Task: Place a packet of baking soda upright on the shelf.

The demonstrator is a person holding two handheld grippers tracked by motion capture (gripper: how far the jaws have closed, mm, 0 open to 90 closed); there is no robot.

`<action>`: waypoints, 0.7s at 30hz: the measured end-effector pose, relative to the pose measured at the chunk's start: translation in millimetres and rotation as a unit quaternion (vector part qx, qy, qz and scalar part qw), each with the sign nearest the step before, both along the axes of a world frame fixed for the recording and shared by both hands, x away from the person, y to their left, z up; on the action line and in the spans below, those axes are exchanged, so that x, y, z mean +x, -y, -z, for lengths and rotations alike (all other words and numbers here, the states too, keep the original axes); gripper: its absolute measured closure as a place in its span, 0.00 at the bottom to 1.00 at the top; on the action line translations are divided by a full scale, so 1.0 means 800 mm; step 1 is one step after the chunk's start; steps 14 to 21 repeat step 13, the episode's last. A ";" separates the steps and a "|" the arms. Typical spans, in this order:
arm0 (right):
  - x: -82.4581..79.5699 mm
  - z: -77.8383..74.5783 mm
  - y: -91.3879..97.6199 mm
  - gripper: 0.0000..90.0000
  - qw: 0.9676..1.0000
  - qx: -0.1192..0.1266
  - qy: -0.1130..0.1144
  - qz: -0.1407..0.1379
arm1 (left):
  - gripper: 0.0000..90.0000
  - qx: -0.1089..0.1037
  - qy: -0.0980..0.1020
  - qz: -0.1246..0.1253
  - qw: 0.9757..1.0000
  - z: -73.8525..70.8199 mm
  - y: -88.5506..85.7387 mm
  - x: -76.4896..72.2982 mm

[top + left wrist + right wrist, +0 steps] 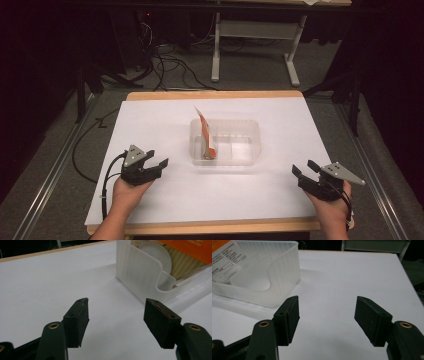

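A clear plastic container (250, 131) sits in the middle of the white table top (160, 120). An orange and white packet (206, 134) stands tilted inside its left part. My left gripper (156, 159) rests near the table's front left, open and empty, its jaws turned toward the container (140, 270), where the orange packet (192, 250) shows at the top right. At the front right my right gripper (305, 168) is also open with nothing in it. Ahead of it to the left are the container (274, 272) and a corner of the packet (224, 255).
A wooden edge (210, 94) borders the white top at the back. Behind the table a white frame stand (216, 55) and loose cables (170, 65) lie on the grey floor. Metal rails (55, 165) run along both sides.
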State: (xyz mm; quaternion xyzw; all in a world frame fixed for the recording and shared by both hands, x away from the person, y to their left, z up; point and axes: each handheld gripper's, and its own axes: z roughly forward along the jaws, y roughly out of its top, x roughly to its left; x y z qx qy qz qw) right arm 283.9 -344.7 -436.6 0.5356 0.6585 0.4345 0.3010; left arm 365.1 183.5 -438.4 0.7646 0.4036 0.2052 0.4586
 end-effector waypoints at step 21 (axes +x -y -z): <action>0.003 0.004 -0.029 0.40 0.999 -0.036 -0.013 -0.034 | 0.42 -0.014 -0.002 0.006 1.000 -0.003 -0.003 0.000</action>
